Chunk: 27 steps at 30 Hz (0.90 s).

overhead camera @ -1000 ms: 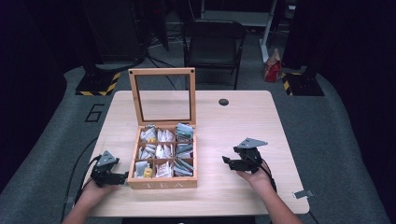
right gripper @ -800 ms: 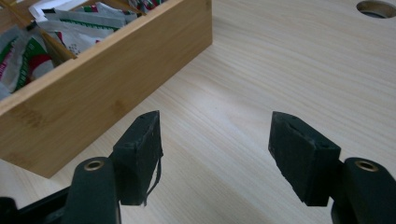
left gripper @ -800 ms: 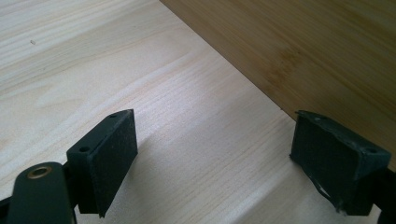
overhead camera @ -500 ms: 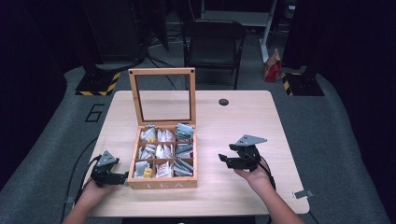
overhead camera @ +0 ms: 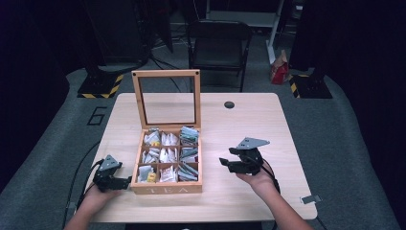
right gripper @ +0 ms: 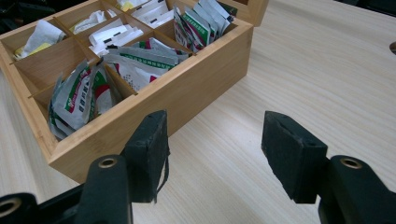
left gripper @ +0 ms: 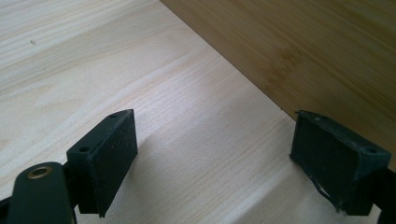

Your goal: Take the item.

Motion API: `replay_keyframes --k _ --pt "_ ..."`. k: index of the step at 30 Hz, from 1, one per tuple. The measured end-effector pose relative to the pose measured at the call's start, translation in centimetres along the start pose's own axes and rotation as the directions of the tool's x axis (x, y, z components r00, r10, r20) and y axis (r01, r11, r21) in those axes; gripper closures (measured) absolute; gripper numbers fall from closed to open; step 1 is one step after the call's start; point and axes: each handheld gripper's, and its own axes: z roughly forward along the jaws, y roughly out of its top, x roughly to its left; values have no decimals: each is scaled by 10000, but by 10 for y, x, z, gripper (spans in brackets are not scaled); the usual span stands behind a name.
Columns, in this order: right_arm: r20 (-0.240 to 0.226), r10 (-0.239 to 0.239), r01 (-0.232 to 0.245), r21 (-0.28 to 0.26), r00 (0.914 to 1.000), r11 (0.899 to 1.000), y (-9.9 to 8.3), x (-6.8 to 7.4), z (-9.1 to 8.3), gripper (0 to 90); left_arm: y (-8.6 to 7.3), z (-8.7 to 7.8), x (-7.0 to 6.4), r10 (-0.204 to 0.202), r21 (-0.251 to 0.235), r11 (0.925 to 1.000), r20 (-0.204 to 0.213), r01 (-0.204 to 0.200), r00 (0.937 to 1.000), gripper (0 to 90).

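Right claw [overhead camera: 226,164], jaws wide and empty, has edged toward the tea box [overhead camera: 167,188], probably to pick; left claw [overhead camera: 125,182] waits wide at its 9 o'clock side.

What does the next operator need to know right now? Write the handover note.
Left gripper: open, empty, low on the table beside the tea box's left wall.
Right gripper: open, empty, to the right of the box, jaws pointing at it.
Box: lid propped upright, compartments full of tea bags.
Done: lid open.
Left: nothing gripped yet; probably pick a bag.
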Motion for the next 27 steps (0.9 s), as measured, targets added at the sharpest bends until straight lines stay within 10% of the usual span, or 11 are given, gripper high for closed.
replay_keyframes --k 27 --pt "-899 -585 575 -138 9942 9983 23 31 15 461 0 0 0 -4 17 10000 17 4 10000 140"
